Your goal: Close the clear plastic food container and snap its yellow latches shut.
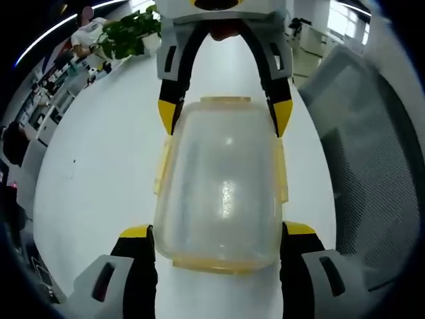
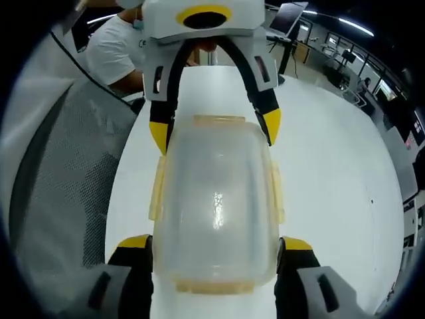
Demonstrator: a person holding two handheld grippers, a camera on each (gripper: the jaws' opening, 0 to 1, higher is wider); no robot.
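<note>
The clear plastic food container [image 1: 222, 179] lies on the white table [image 1: 99, 173] with its lid on. Yellow latches [image 1: 161, 166] run along its sides and ends; the side ones flare slightly outward. My left gripper [image 1: 218, 232] grips the container's near end, one jaw against each side. My right gripper [image 1: 224, 114] faces it and holds the far end the same way. In the right gripper view the container [image 2: 214, 199] sits between my right gripper [image 2: 214, 244] at the bottom and my left gripper [image 2: 214, 129] at the top.
A grey mesh chair [image 1: 372, 153] stands close beside the table; it also appears as the mesh chair [image 2: 60, 173]. A potted plant [image 1: 129, 33] sits at the table's far end. A person in a white shirt [image 2: 123, 50] is behind the table [image 2: 332, 173].
</note>
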